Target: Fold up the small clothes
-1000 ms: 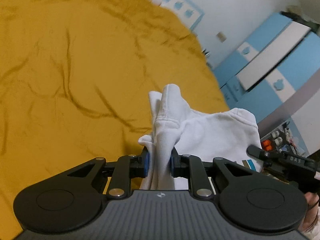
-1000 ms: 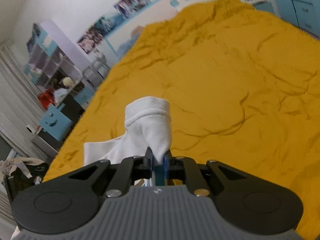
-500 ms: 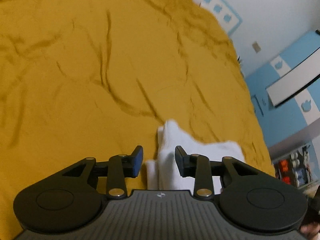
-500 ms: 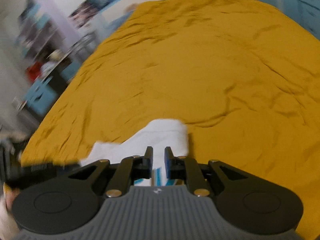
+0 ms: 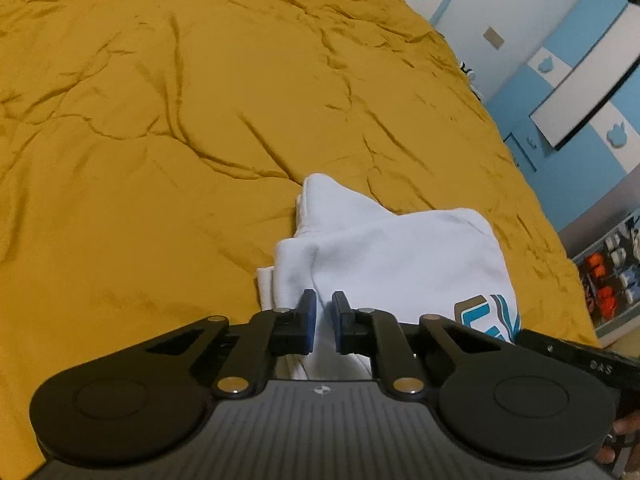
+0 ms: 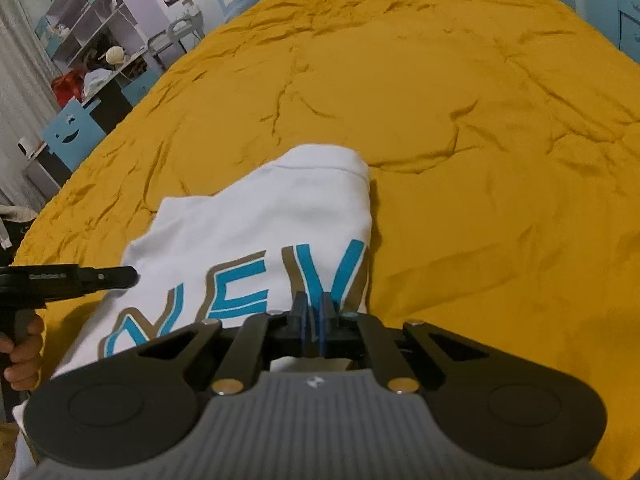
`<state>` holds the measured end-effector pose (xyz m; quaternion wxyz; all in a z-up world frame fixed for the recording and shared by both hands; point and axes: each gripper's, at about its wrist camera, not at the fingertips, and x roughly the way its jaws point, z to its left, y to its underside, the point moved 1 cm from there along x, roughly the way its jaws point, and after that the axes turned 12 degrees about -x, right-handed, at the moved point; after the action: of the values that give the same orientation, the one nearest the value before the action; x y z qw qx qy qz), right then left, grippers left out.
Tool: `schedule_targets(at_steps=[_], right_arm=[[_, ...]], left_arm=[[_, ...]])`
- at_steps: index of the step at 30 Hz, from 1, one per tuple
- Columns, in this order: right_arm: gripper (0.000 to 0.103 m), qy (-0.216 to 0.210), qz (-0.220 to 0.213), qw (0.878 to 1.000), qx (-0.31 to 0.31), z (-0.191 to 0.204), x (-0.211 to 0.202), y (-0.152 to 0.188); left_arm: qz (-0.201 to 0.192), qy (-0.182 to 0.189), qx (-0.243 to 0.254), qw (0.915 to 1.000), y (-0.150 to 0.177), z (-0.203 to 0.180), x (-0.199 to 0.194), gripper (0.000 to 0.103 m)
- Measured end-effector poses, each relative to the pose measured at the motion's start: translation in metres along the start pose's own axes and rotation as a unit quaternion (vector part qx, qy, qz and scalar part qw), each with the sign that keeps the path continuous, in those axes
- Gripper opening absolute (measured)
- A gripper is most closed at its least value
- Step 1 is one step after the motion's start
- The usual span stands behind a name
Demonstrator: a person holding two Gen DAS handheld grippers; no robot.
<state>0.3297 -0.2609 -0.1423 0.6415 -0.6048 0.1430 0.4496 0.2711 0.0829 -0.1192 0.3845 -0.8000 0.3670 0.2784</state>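
A small white garment point(image 5: 384, 256) with blue and tan lettering lies on the mustard-yellow bedspread point(image 5: 160, 120). It also shows in the right wrist view point(image 6: 260, 232), lettering up. My left gripper point(image 5: 323, 322) hovers over the garment's left edge, its jaws nearly shut with a narrow gap and nothing between them. My right gripper point(image 6: 314, 320) sits over the garment's right edge near the lettering, jaws nearly together and empty. The left gripper's tip point(image 6: 100, 278) shows at the garment's left side.
The bedspread point(image 6: 480, 100) stretches far ahead, wrinkled. Blue and white cabinets point(image 5: 580, 60) stand to the right of the bed. Shelves and a cluttered desk point(image 6: 92, 48) stand to its left. The bed edge is close on both sides of the garment.
Both grippers let go of the white garment, which dropped flat onto the bedspread. The left jaws opened wide, then narrowed again. Both grippers pulled back toward the near edge.
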Motion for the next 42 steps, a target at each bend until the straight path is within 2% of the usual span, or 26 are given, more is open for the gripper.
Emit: schedule_targets(at_steps=[2, 7, 9, 15, 20, 26, 28, 33, 37, 42], right_arm=[[0.01, 0.0, -0.006, 1.0, -0.007, 0.005, -0.011, -0.002], [0.012, -0.006, -0.018, 1.0, -0.024, 0.024, -0.054, 0.01], [0.018, -0.007, -0.025, 0.999, -0.032, 0.034, -0.072, 0.018], [0.019, 0.004, -0.03, 0.998, -0.06, 0.061, -0.109, 0.048], [0.019, 0.027, -0.03, 0.995, -0.093, 0.085, -0.126, 0.076], [0.025, 0.085, -0.009, 0.987, -0.139, 0.102, -0.118, 0.109], [0.027, 0.083, -0.005, 0.986, -0.142, 0.102, -0.114, 0.117], [0.028, 0.083, 0.005, 0.987, -0.134, 0.097, -0.096, 0.132], [0.028, 0.079, 0.004, 0.988, -0.131, 0.092, -0.084, 0.144], [0.028, 0.076, 0.01, 0.989, -0.126, 0.089, -0.079, 0.141]], left_arm=[[-0.005, 0.001, -0.001, 1.0, 0.0, -0.003, -0.008, 0.015], [-0.025, 0.02, 0.031, 0.999, 0.011, -0.02, -0.043, 0.015], [-0.032, 0.024, 0.05, 0.998, 0.02, -0.029, -0.056, 0.015], [-0.041, 0.01, 0.122, 0.9917, 0.057, -0.053, -0.093, 0.015], [-0.033, 0.007, 0.153, 0.9876, 0.089, -0.056, -0.11, 0.016], [-0.002, -0.034, 0.174, 0.9841, 0.121, -0.041, -0.101, 0.015], [0.002, -0.055, 0.181, 0.982, 0.127, -0.034, -0.094, 0.018], [0.006, -0.069, 0.188, 0.9796, 0.136, -0.025, -0.079, 0.023], [0.004, -0.072, 0.195, 0.9782, 0.141, -0.019, -0.067, 0.024], [0.003, -0.064, 0.186, 0.9804, 0.138, -0.018, -0.071, 0.024]])
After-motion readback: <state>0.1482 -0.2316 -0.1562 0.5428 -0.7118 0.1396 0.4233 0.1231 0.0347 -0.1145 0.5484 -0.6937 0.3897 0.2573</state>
